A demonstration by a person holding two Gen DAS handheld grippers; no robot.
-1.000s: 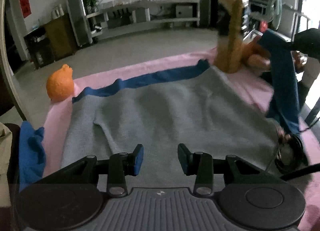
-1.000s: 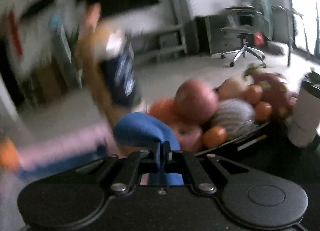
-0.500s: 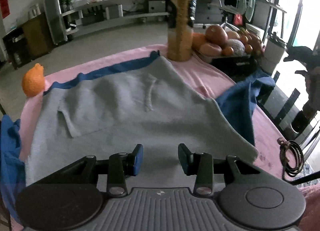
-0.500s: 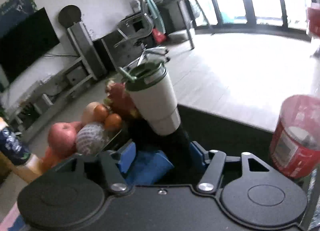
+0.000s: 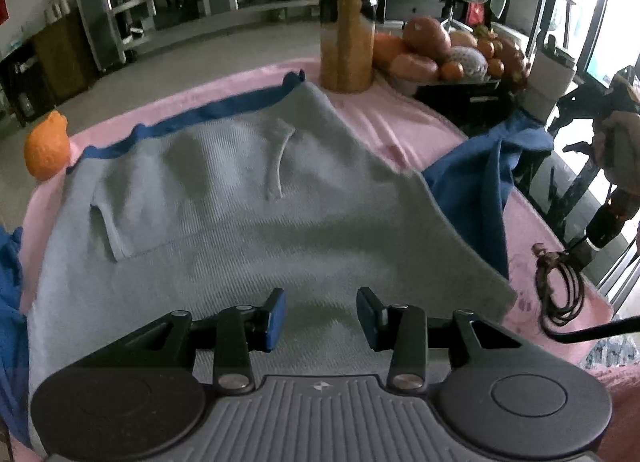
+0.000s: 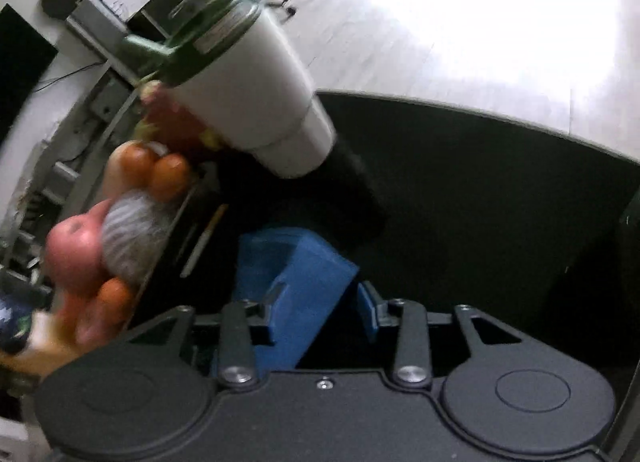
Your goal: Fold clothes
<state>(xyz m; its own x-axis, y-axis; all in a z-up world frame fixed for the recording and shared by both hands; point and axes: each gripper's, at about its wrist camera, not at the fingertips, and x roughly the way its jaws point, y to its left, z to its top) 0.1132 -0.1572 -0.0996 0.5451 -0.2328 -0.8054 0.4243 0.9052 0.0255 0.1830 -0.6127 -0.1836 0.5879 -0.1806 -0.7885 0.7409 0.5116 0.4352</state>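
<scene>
The pink blanket (image 5: 404, 121) is covering your desk, and the grey sweater (image 5: 224, 197) is lying spread flat across most of it, with a blue band running along its far edge. A blue cloth (image 5: 484, 177) is lying crumpled at the sweater's right side, draping toward the desk's edge. Beyond the sweater, a tall juice bottle (image 5: 347, 21) is standing upright, with a tray of fruit (image 5: 444, 53) just beside it on the right. An orange toy (image 5: 45, 145) is sitting at the far left corner, and a coiled cable (image 5: 558, 286) is resting near the right edge.

You are holding your left gripper (image 5: 320, 316) low over the sweater's near edge, its jaws standing open with nothing between them.

Your right gripper (image 6: 320, 316) is pointing at the dark desk past the blanket, jaws open, with a fold of blue cloth (image 6: 296, 274) lying loosely between them. A white tumbler (image 6: 248, 89) is standing just beyond it, beside the fruit.
</scene>
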